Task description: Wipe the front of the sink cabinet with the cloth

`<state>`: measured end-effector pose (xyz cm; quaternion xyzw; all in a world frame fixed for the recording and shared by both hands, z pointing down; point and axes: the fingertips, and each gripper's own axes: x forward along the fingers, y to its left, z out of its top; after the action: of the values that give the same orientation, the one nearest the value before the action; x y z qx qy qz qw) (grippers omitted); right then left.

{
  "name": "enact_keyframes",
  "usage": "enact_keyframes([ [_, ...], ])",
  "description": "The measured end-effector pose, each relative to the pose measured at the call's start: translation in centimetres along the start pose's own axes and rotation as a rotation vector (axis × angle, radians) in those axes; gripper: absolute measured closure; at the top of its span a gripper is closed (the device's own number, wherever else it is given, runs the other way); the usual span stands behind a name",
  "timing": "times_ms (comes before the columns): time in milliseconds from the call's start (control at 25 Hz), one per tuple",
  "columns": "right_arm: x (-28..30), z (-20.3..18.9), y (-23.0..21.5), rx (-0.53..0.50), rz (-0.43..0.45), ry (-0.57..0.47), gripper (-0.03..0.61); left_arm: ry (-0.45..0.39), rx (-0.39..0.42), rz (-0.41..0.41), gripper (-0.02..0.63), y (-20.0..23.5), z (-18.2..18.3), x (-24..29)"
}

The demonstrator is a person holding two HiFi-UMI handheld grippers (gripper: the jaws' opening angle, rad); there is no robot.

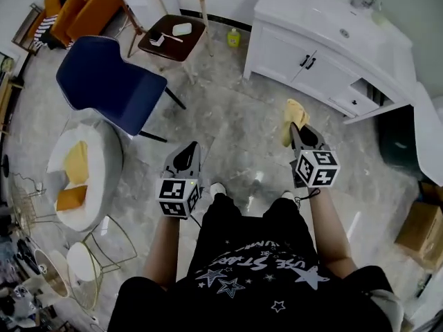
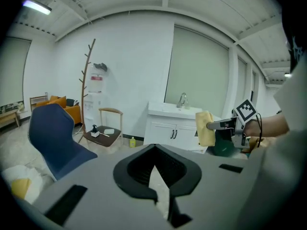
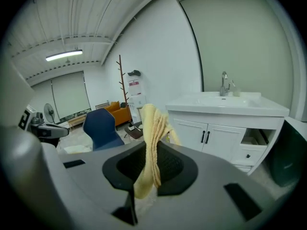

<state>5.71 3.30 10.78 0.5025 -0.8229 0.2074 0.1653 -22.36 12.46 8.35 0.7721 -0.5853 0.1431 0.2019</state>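
Note:
The white sink cabinet (image 1: 311,55) stands ahead to the right, its two doors with black handles closed; it also shows in the left gripper view (image 2: 168,131) and right gripper view (image 3: 216,133). A yellow cloth (image 1: 293,115) hangs bunched from my right gripper (image 1: 299,133), which is shut on it, about a stride short of the cabinet front. The cloth (image 3: 152,143) drapes up and over the right gripper (image 3: 146,176). My left gripper (image 1: 188,152) is held level beside it, shut with nothing in it (image 2: 154,169). From the left I see the cloth (image 2: 205,128).
A drawer (image 1: 356,99) stands pulled out at the cabinet's right end, with a dark bin (image 1: 398,138) beyond it. A yellow bottle (image 1: 234,38) sits by the cabinet's left corner. A blue chair (image 1: 111,81), a wooden chair (image 1: 173,30) and a round white seat (image 1: 79,175) stand to the left.

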Motion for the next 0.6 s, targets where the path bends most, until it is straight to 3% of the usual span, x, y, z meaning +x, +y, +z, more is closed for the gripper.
enact_keyframes([
  [280, -0.3, -1.7, 0.0, 0.065, -0.129, 0.024, 0.517, 0.053, 0.061, -0.163, 0.598, 1.5, 0.2, 5.6],
  [440, 1.6, -2.4, -2.4, 0.107, -0.163, 0.031, 0.517, 0.071, 0.059, -0.190, 0.598, 0.9, 0.6, 9.6],
  [600, 6.4, -2.6, -4.8, 0.127, -0.143, 0.006, 0.517, 0.067, 0.079, -0.192, 0.598, 0.8, 1.3, 14.1],
])
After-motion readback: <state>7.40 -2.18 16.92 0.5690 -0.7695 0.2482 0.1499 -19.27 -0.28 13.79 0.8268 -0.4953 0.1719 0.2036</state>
